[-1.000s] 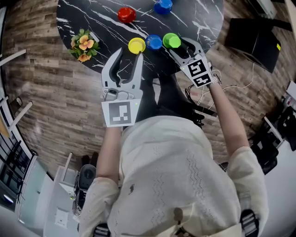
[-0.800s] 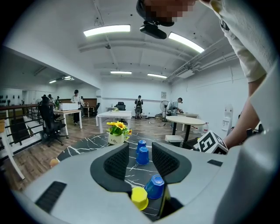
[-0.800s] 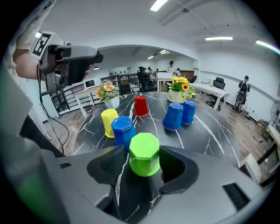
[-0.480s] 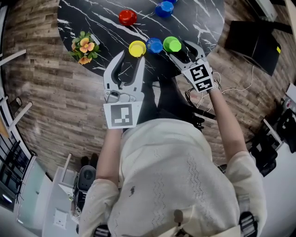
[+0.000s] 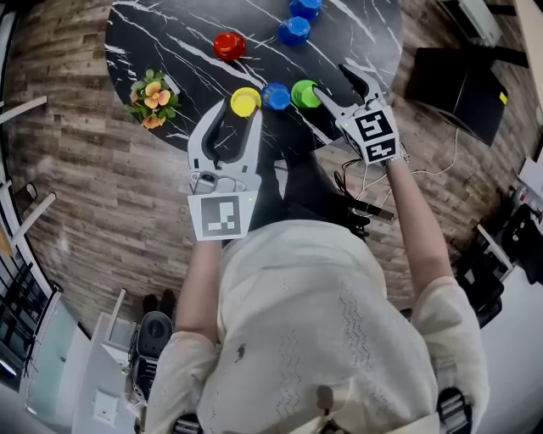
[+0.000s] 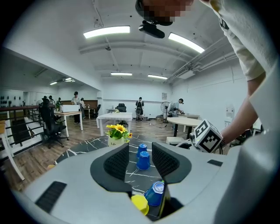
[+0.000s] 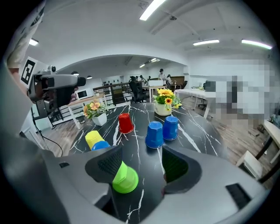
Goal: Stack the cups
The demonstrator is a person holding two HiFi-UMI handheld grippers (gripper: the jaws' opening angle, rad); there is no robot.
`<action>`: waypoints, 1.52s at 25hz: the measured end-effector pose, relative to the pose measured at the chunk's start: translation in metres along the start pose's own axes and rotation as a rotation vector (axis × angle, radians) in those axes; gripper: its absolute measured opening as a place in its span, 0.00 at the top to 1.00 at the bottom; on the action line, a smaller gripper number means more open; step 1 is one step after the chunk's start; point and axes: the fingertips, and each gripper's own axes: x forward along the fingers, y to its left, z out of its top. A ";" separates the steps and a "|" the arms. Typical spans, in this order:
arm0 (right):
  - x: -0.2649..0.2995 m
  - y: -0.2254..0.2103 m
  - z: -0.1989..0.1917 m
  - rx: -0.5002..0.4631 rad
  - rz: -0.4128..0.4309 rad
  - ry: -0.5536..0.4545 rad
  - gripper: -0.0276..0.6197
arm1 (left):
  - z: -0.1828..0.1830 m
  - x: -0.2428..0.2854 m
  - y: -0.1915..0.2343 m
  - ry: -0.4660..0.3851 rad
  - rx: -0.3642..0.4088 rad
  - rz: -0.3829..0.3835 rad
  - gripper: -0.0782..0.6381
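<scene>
Upside-down cups stand on the black marble table [image 5: 170,25]. A yellow cup [image 5: 245,102], a blue cup [image 5: 276,96] and a green cup [image 5: 305,93] form a row near its front edge. A red cup [image 5: 229,44] and two more blue cups [image 5: 294,30] stand farther back. My right gripper [image 5: 341,87] is open; its jaws have just been opening. The green cup [image 7: 124,177] sits by the left finger, clear of the other pad. My left gripper [image 5: 232,114] hovers open just before the yellow cup [image 6: 140,204], nothing between its fingers.
A pot of orange flowers [image 5: 151,85] stands at the table's left edge, and a sunflower pot [image 7: 165,103] at the far side. Wooden floor surrounds the table. A black box [image 5: 450,80] and cables lie on the floor at the right.
The right gripper's jaws opened wider and drew back up to the right, leaving the green cup standing beside the blue one. The left gripper stayed put.
</scene>
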 end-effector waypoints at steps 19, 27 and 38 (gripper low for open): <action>0.093 -0.038 0.043 -0.090 0.065 0.060 0.52 | 0.005 -0.001 0.026 0.010 -0.036 0.198 0.65; 0.114 -0.046 0.049 -0.125 0.091 0.081 0.57 | 0.004 -0.003 0.030 0.024 -0.053 0.261 0.65; 0.088 -0.038 0.063 -0.150 0.070 0.033 0.61 | 0.000 -0.019 0.026 0.020 -0.047 0.252 0.65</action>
